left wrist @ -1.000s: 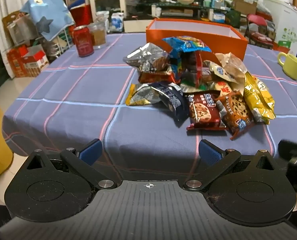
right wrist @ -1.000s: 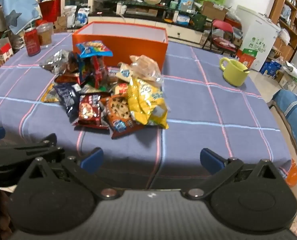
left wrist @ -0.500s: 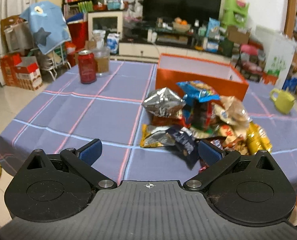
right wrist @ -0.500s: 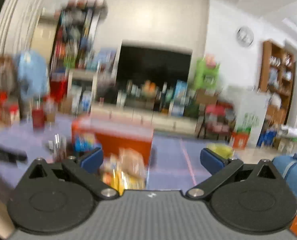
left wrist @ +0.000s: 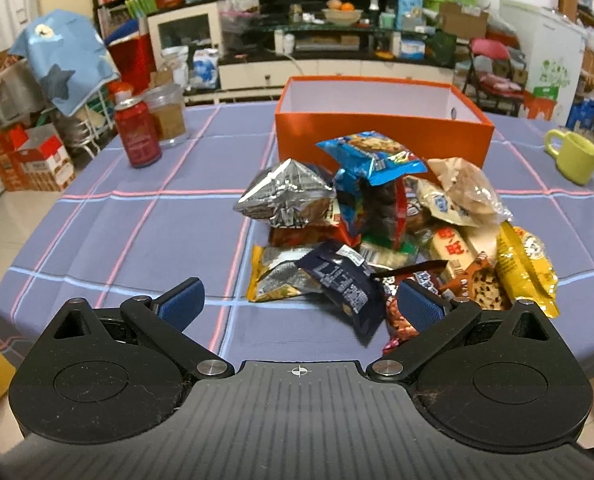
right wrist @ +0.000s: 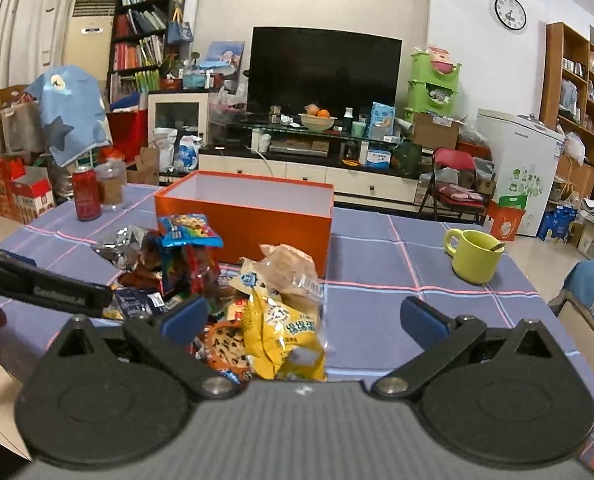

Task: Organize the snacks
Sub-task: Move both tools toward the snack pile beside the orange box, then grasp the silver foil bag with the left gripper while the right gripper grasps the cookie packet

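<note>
While both grippers point(left wrist: 299, 304) point(right wrist: 303, 320) gape wide, the orange box point(left wrist: 381, 128) shows only white walls behind the snack pile point(left wrist: 377, 236).

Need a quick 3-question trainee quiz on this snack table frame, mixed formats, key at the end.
1. True or false: the orange cardboard box already holds snack packets.
2. Which stands beside the red drink can? A) clear glass jar B) green mug C) yellow packet
3. Fill in: both the left tongs and the right tongs are ____.

Key: 1 false, its visible interior is bare; 2 A, the clear glass jar; 3 open.
</note>
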The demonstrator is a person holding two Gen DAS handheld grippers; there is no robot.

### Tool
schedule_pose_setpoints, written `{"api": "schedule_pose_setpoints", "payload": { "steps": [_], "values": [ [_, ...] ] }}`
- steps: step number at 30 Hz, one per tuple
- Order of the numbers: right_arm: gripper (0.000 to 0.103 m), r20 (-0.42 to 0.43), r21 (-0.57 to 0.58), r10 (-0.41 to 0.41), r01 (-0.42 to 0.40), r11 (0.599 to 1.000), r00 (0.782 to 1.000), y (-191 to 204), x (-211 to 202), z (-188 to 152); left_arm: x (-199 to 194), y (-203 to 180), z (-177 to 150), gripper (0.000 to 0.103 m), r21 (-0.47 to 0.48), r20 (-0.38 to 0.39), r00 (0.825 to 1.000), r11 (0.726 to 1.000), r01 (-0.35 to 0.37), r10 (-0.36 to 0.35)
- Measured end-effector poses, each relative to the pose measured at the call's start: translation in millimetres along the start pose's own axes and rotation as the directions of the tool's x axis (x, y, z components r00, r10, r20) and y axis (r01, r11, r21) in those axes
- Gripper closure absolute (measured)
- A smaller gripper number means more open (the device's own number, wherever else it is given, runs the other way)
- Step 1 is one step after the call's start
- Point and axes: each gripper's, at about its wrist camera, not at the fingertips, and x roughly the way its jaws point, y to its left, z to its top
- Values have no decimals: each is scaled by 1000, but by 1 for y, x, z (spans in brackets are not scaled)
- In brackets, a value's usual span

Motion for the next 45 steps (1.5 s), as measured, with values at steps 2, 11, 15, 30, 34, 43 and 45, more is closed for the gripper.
{"api": "schedule_pose_setpoints", "payload": {
  "steps": [2, 11, 15, 30, 34, 43, 45],
  "values": [
    [1, -1, 1, 2, -2, 1000, 1000, 0, 2, 1, 4, 2, 0, 11, 1, -1, 1000, 1000, 7, -7],
    [1, -38, -6, 64, -64, 998, 997, 2, 14, -10, 10, 34, 1, 11, -73, -7, 1000, 997, -6, 5],
    [1, 25, -21, 89, -88, 996, 996, -3, 8, 0, 2, 72, 18, 11, -167, 73, 997, 986, 20, -7],
    [1, -8, 131, 276, -273, 953, 961, -62, 86, 13, 60, 85, 57, 11, -223, 109, 993, 973, 65, -41],
    [1, -95, 93, 342, -334, 938, 935, -50, 99, 2, 76, 77, 49, 11, -205, 46, 997, 977, 65, -57],
    [1, -179, 160, 352, -326, 932, 918, -53, 120, -3, 77, 89, 42, 11, -254, 30, 997, 964, 78, -73],
    [1, -185, 214, 364, -324, 921, 913, -60, 124, -2, 77, 90, 42, 11, -259, 32, 997, 963, 74, -68]
  ]
}}
